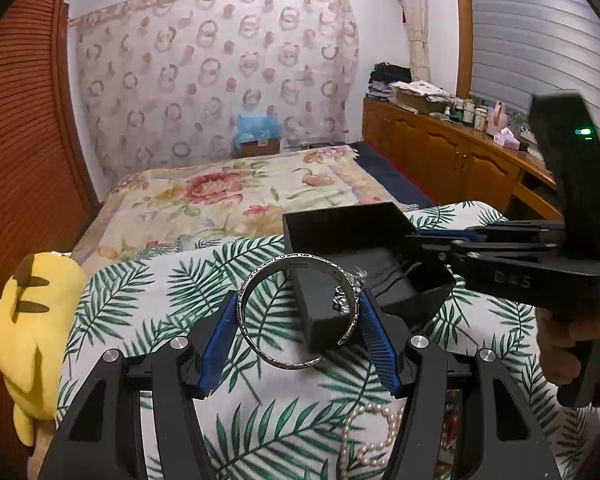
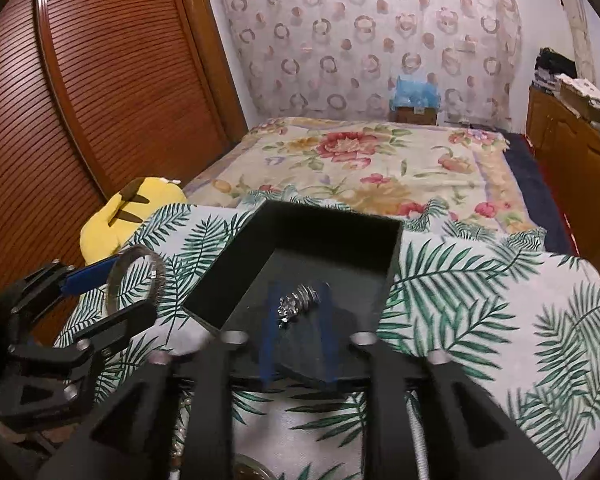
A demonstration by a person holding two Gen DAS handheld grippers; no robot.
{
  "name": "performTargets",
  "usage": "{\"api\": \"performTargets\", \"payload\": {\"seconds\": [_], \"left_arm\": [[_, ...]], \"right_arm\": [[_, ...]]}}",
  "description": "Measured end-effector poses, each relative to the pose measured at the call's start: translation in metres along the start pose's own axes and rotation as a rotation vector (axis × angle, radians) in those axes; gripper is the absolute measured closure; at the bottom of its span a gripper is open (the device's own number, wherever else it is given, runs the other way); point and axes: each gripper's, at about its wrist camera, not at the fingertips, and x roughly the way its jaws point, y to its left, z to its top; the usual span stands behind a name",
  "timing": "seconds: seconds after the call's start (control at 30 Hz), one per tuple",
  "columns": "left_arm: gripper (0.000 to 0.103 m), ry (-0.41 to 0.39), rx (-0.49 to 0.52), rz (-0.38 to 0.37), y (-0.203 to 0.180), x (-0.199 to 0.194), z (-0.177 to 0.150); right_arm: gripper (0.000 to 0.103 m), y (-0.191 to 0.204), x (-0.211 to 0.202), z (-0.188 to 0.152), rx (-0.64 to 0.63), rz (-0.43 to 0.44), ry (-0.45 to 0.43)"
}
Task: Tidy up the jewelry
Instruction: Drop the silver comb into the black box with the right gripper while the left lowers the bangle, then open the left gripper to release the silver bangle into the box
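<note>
My left gripper (image 1: 298, 312) is shut on a silver engraved bangle (image 1: 260, 280), held above the leaf-print cloth just left of the open black box (image 1: 340, 224). The bangle also shows in the right wrist view (image 2: 120, 276), left of the box (image 2: 300, 220). My right gripper (image 2: 298, 300) reaches into the box, its blurred blue fingers (image 2: 270, 340) on either side of a small silver ring piece (image 2: 298, 302); whether they grip it I cannot tell. From the left it shows over the box's right side (image 1: 412, 250). A pearl necklace (image 1: 364, 436) lies near me.
The box stands on a leaf-print covered surface (image 2: 480, 300). A yellow plush toy (image 1: 28, 328) lies at its left edge. A floral bed (image 1: 236, 196) is beyond, a wooden sideboard (image 1: 440, 152) with clutter at the right, a wooden shutter door (image 2: 100, 80) at the left.
</note>
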Motion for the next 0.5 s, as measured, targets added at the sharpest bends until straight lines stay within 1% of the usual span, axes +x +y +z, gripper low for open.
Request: {"api": "performTargets", "payload": {"seconds": [0.03,0.17,0.4,0.5], "left_arm": [[0.046,0.001,0.000,-0.006,-0.001,0.002,0.002],[0.046,0.003,0.009,-0.020,-0.011,0.009,0.006],[0.046,0.022,0.037,-0.037,-0.027,0.030,0.014],[0.046,0.037,0.047,-0.039,-0.033,0.041,0.017]], "right_arm": [[0.060,-0.002,-0.004,0.000,-0.002,0.004,-0.011],[0.060,-0.011,-0.022,-0.001,-0.014,-0.002,-0.044],[0.060,-0.026,-0.052,-0.019,-0.025,-0.067,-0.078],[0.060,-0.031,-0.059,-0.026,-0.023,-0.080,-0.082]]}}
